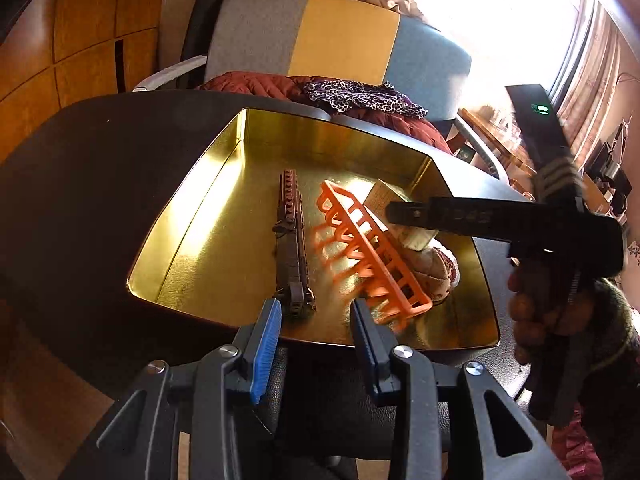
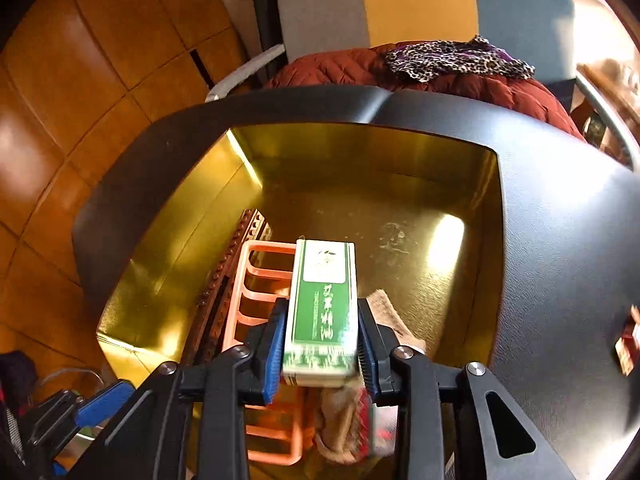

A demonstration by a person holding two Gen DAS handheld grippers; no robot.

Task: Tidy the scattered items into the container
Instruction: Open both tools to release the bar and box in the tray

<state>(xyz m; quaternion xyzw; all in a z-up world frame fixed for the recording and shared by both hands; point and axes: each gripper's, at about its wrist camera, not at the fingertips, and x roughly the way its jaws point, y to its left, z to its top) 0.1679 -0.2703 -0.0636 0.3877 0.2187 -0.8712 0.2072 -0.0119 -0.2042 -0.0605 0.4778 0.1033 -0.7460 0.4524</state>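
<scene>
Dark tabletop [image 2: 560, 240], gold tin [image 2: 400, 152]: right gripper [image 2: 320, 344] pinching green box [image 2: 322, 304] directly above, long axis forward; left gripper [image 1: 316, 320] spread, empty.

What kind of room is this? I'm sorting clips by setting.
Probably a lived-in room at home, perhaps a bedroom or living room. An office-style chair piled with a quilted jacket, curtains at a bright window, and a wooden wall point that way.

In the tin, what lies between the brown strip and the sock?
The orange rack lies between the brown strip and the sock on the gold tin floor, clearest in the left wrist view.
</scene>
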